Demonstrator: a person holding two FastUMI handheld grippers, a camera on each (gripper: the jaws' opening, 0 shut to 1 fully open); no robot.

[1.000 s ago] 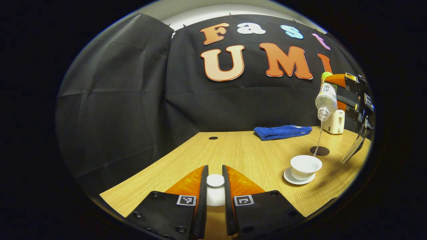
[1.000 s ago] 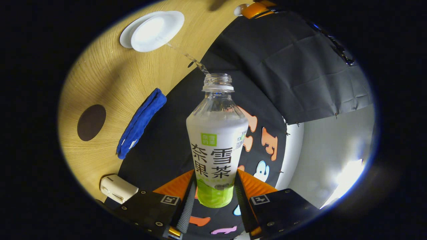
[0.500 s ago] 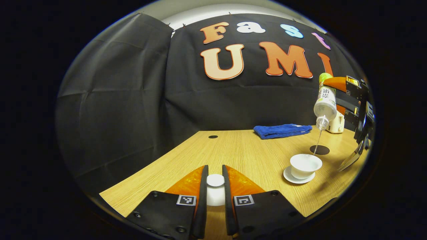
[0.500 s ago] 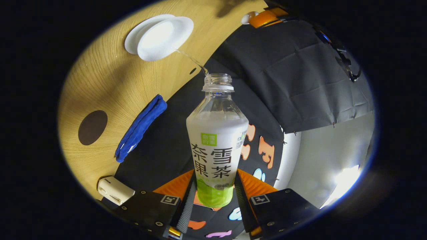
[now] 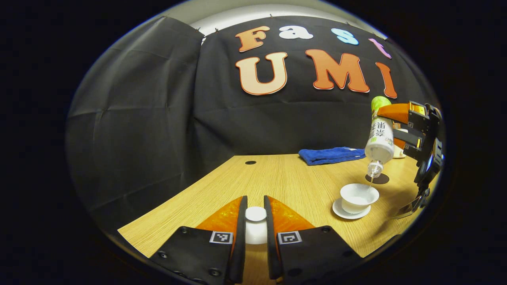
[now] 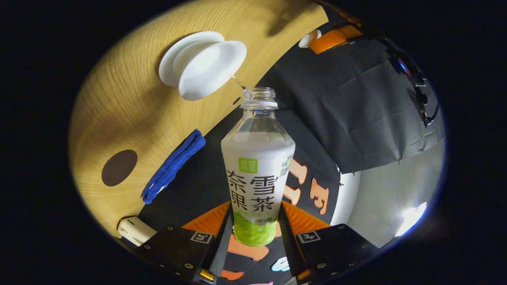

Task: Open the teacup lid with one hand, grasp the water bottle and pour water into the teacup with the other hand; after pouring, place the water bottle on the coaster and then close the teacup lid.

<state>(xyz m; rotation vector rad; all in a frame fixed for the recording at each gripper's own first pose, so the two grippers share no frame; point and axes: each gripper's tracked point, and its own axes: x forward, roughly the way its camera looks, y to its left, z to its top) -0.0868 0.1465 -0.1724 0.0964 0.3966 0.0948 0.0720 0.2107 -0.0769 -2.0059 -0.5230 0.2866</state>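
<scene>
Left gripper view: left gripper clamped on lid at bottom centre, cup lower right, under tilted bottle; right gripper view: right gripper clamped on bottle, long axis up-frame, mouth just beside cup, coaster at left.

My left gripper has black plates with round screws, a square tag at 6 o'clock on each
</scene>
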